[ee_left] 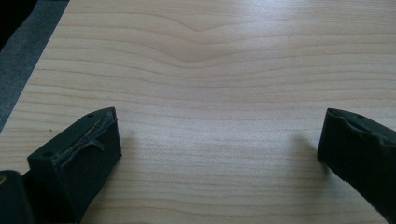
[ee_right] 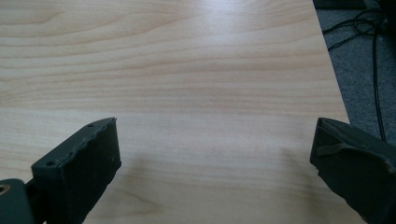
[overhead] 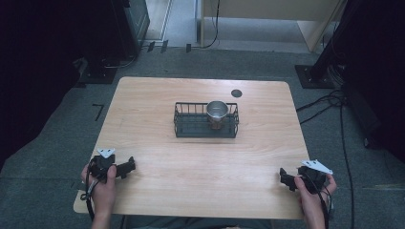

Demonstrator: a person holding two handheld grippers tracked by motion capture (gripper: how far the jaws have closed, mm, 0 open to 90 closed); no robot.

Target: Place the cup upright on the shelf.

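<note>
Both forearms come in at the near edge of the table, each hand wrapped around a gripper resting low over the wood. At near left, the left gripper points toward the middle; at near right, the right gripper does the same from its side. In the left gripper view its own jaws stand wide apart with nothing but bare wood grain between them, and the right gripper view shows the same: jaws spread, empty, the right table edge and some floor cables beyond. So both claws are released and hold nothing.

Well apart from both, toward the far middle of the table, sits a black wire basket. A metal cup stands upright in its right-hand part, the rim rising above the wires. Beyond it, a small dark disc lies near the far edge.

Judging from this layout, the work in hand concerns the cup and the basket, and neither gripper has begun its reach. The risks lie ahead. The cup looks smooth and round, so a pinch set off-centre on its wall could let it slip or tip. The basket looks light; if a jaw catches a wire while lifting, the whole basket may drag or lift along unless the other gripper steadies it. A long reach from the near edge also leaves room to knock the rim on arrival.
</note>
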